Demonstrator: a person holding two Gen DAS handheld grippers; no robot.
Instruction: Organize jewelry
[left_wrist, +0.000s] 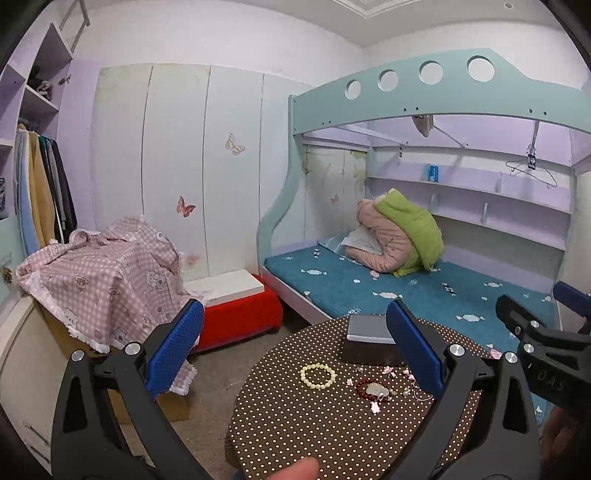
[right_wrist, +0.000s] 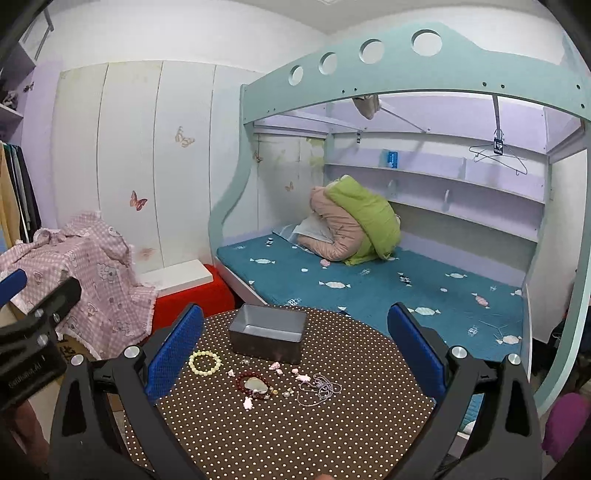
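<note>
- Brown dotted table (right_wrist: 295, 435) carries everything; I judge nothing sorted yet.
- Grey tin box (right_wrist: 267, 332) sits empty near the far edge.
- Both my grippers, left gripper (left_wrist: 295, 347) and right gripper (right_wrist: 295, 347), hover spread wide, holding nothing.
- Cream bead bracelet (right_wrist: 205, 363), red bracelet (right_wrist: 255, 384) and silver chain (right_wrist: 319, 387) lie loose mid-table.

A tin box (right_wrist: 266, 334) is seen at the far side of the bench (right_wrist: 295, 435). Just before it, a bead bracelet (right_wrist: 205, 363) lies to the left, a second bracelet (right_wrist: 255, 386) sits in the middle, and a chain (right_wrist: 319, 386) is spread to the right. Behind the bench, a bed (right_wrist: 388, 280) is found.
</note>
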